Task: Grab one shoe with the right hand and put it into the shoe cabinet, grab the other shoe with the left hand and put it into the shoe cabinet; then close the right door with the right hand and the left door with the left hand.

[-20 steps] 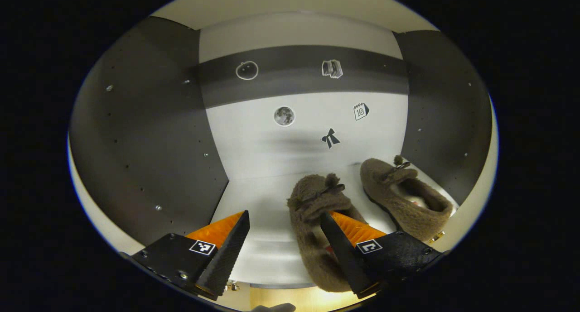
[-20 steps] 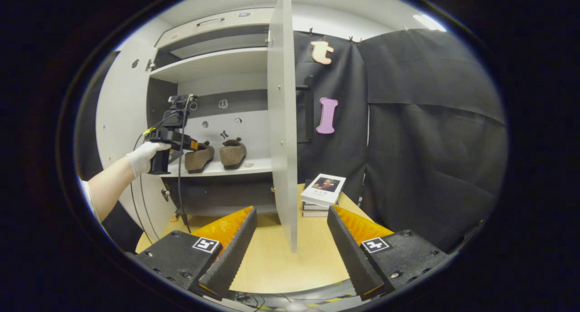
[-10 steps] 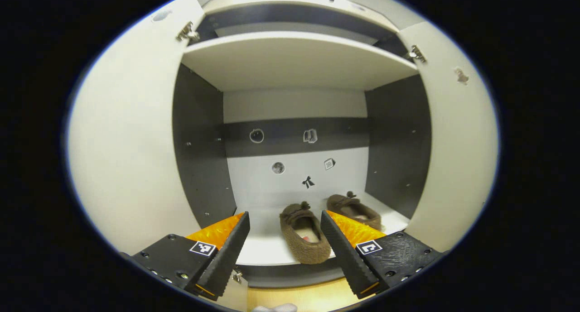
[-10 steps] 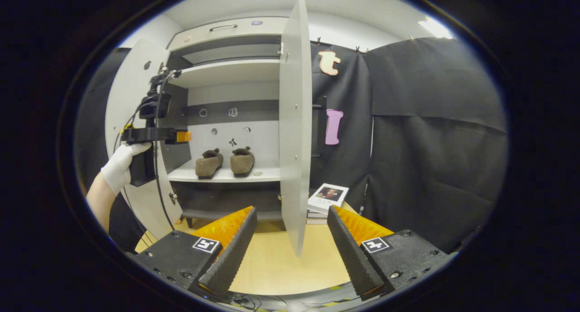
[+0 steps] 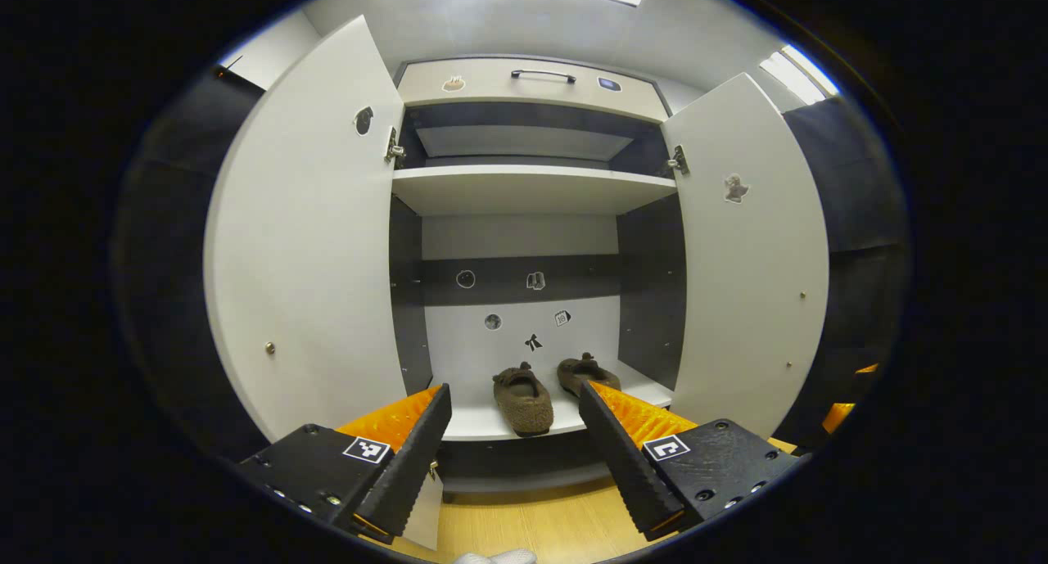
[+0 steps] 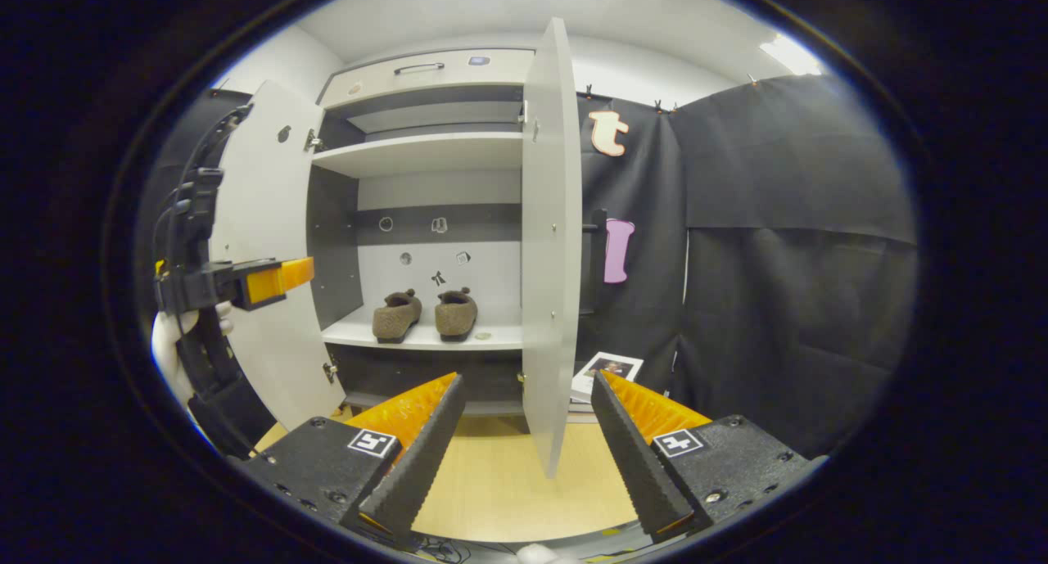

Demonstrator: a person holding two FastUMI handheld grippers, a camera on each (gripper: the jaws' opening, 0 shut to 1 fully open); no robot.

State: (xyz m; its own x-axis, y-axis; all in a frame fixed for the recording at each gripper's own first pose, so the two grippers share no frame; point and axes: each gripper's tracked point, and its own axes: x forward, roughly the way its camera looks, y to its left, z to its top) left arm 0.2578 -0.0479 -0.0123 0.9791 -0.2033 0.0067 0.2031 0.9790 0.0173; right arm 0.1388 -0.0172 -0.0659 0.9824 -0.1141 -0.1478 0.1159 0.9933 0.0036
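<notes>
So the lower shelf [image 5: 483, 421] of the shoe cabinet [image 5: 524, 81] is the one carrying stuff: two fuzzy brown shoes sit right on it, side by side, toes pointing at the back wall. The left shoe [image 5: 522, 398] is a bit closer to the shelf's front edge, and the right shoe [image 5: 587, 373] sits just beside it, slightly further back. In the right gripper view there's also a small flat roundish thing [image 6: 483, 335] on the shelf, just right of the right shoe [image 6: 457, 312]; can't tell what it is. The upper shelf [image 5: 528, 189] is above. Below the cabinet, the light wooden bench [image 6: 499, 474] has a stack of books [image 6: 606, 369] on it, off to the right of the shelf.
</notes>
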